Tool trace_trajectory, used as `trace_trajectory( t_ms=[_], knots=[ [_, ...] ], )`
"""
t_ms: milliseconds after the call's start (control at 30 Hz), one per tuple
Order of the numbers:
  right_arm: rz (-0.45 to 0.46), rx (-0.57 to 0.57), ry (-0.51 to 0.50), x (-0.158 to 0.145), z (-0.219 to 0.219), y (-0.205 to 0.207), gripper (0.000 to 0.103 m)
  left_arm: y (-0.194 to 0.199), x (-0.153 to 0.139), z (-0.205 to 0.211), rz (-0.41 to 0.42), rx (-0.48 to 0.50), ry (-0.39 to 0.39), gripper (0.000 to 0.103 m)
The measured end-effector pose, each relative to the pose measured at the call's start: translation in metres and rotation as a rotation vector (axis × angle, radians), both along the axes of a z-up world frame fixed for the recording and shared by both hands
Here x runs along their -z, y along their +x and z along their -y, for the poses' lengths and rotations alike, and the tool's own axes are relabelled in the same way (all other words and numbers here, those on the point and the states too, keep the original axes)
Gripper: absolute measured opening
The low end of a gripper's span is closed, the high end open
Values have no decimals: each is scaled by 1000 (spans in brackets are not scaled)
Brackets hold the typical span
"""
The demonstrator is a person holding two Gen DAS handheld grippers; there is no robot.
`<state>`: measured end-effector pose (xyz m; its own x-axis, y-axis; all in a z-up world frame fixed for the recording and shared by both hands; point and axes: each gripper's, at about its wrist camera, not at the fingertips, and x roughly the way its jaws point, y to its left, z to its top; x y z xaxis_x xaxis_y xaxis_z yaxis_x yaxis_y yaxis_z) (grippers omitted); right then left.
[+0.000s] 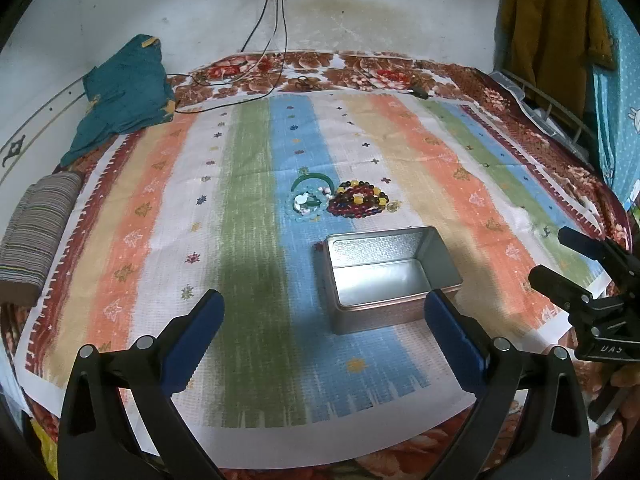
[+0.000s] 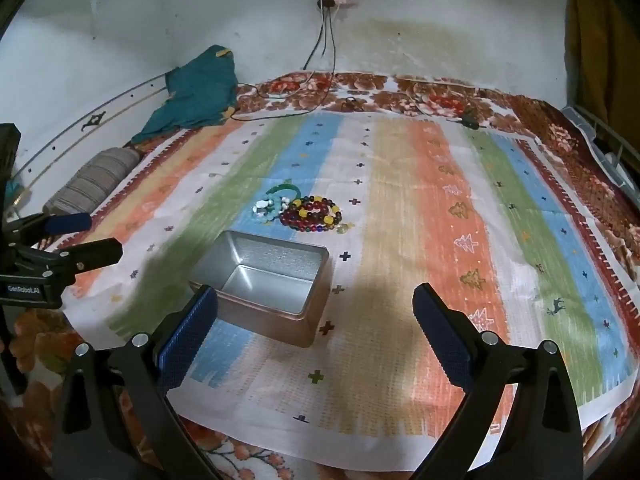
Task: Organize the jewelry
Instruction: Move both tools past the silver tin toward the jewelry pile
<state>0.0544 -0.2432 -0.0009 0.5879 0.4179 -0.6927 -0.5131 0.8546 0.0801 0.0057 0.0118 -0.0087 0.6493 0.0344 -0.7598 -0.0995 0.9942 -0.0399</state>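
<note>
An open silver metal tin [image 1: 390, 276] [image 2: 264, 284] sits empty on the striped cloth. Just beyond it lies a small heap of jewelry: a dark red and yellow bead bracelet [image 1: 358, 199] [image 2: 310, 214], a green bangle [image 1: 311, 179] [image 2: 285, 189] and pale turquoise and white pieces [image 1: 306, 203] [image 2: 266, 209]. My left gripper [image 1: 324, 308] hovers open in front of the tin, nothing between its blue pads. My right gripper [image 2: 316, 308] is also open and empty, its left pad near the tin's near corner. Each gripper shows at the edge of the other's view.
The striped cloth [image 1: 256, 240] covers a floral bedspread against a white wall. A teal garment [image 1: 124, 92] and a striped roll [image 1: 36, 232] lie at the left. Cables [image 1: 264, 80] run from a wall socket onto the bed's far edge. A yellow garment [image 1: 556, 28] hangs at right.
</note>
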Motion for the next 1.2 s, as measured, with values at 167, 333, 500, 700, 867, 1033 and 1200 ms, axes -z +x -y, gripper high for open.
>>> trace_trajectory(
  t_ms=[167, 333, 500, 700, 867, 1033, 1200],
  knots=[
    [21, 22, -20, -2, 0, 0, 99, 2, 3, -5, -15, -5, -19, 97],
    [8, 45, -27, 0, 1, 5, 99, 2, 4, -9, -20, -15, -39, 97],
    [0, 45, -31, 3, 2, 7, 99, 1, -1, -18, -1, -74, -50, 97],
    [-6, 55, -25, 3, 2, 8, 99, 2, 1, -19, -16, -92, -39, 97],
    [-7, 33, -18, 3, 1, 7, 99, 3, 2, -17, -21, -76, -19, 97],
    [-10, 37, -15, 4, 1, 8, 99, 5, 3, -16, -25, -77, -9, 97],
    [-25, 55, -20, 5, 2, 12, 99, 6, 4, -16, -30, -71, -16, 97]
  ],
)
